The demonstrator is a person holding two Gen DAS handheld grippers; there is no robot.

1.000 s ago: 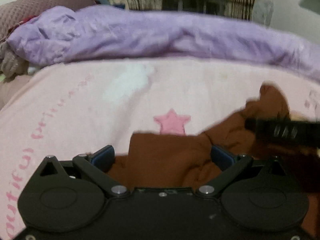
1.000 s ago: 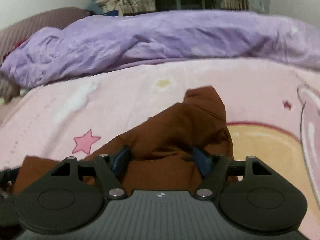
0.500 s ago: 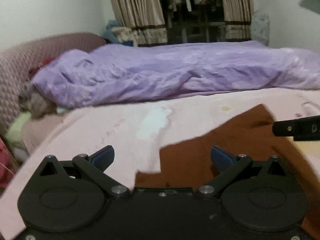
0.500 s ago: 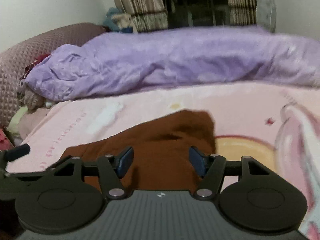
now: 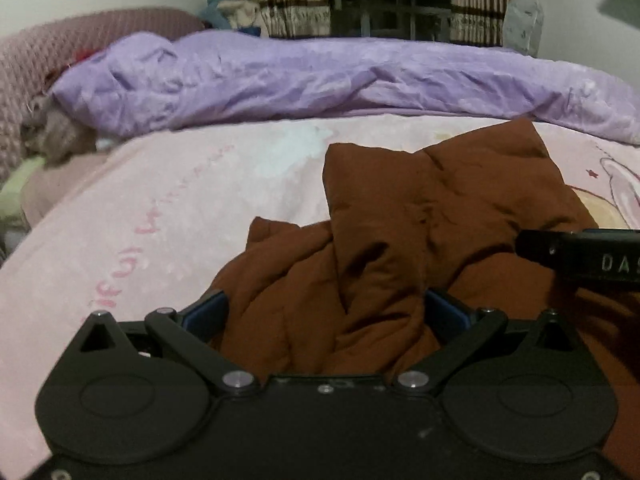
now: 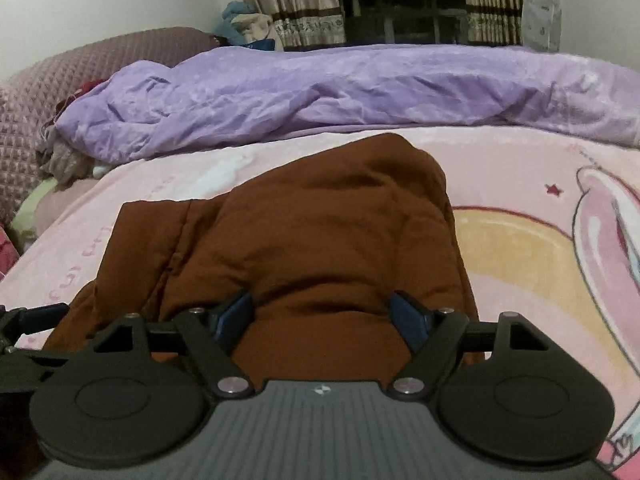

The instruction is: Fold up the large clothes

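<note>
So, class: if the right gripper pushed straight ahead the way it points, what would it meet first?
The brown garment, already bunched between the right gripper's open jaws; depth beyond it is unclear.

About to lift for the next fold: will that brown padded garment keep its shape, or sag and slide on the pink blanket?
The brown garment looks floppy: it lies in soft creases and bunches between the left gripper fingers, so expect sagging. Its puffy quilting suggests it is light for its bulk. The fleecy pink blanket probably grips it, so pushing may wrinkle rather than slide it.
</note>
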